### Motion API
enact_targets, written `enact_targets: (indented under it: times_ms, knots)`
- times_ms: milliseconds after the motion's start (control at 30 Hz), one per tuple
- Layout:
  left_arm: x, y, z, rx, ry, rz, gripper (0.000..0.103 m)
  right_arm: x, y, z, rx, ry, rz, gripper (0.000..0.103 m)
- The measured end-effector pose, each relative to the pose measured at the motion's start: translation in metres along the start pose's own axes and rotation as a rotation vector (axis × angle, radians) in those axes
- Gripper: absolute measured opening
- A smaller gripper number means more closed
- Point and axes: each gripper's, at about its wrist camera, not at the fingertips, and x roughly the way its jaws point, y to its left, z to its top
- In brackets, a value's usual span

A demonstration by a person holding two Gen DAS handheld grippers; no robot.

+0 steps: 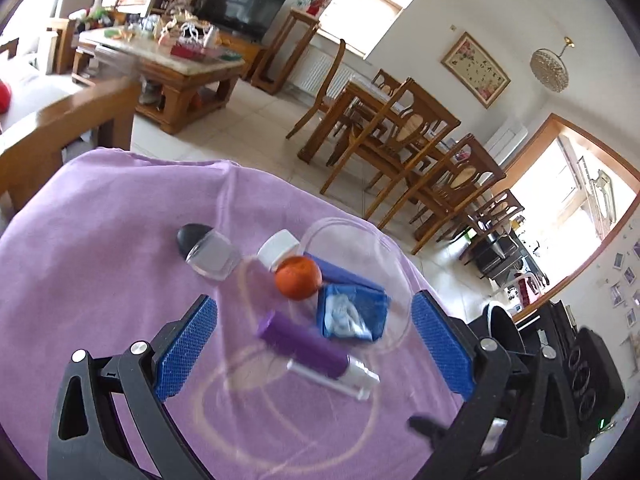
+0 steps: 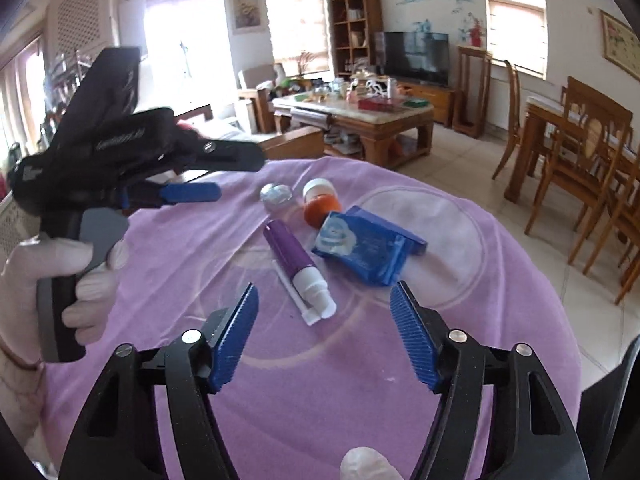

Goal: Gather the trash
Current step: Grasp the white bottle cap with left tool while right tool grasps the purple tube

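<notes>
Both the left gripper (image 1: 314, 340) and right gripper (image 2: 324, 330) are hovering released around the purple cylindrical plastic tube (image 2: 290, 254), bare lilac tablecloth (image 2: 280, 400) stretching edgeward.

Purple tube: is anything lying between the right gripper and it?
Nothing visible does. In the right wrist view the right gripper is open and empty, and only bare purple cloth lies between its fingertips and the purple tube. The blue packet lies off to the tube's right, and the orange beyond it.
</notes>
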Motion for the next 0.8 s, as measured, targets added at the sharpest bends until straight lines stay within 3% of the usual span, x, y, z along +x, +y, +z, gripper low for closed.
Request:
enact_targets:
  times_ms: [233,500,533,567,700,800]
  knots:
    - [0.060,0.006,0.027,-0.017,0.115,0.045,0.075,0.042,-0.004,0.011,-0.027,0.078,0.037,0.064]
    - [0.084,0.013,0.039,-0.033,0.138,0.050,0.064,0.060,-0.005,0.011,-0.024,0.110,0.076,0.064]
    - [0.088,0.012,0.039,-0.029,0.145,0.057,0.055,0.061,-0.006,0.011,-0.021,0.118,0.075,0.064]
    - [0.093,0.013,0.037,-0.026,0.159,0.070,0.042,0.064,-0.006,0.011,-0.018,0.129,0.076,0.061]
    - [0.093,0.011,0.032,0.000,0.148,0.099,0.038,0.067,-0.011,0.014,-0.004,0.160,0.079,0.034]
    - [0.088,0.015,0.027,-0.024,0.130,0.075,0.037,0.067,-0.010,0.015,-0.004,0.156,0.098,0.027]
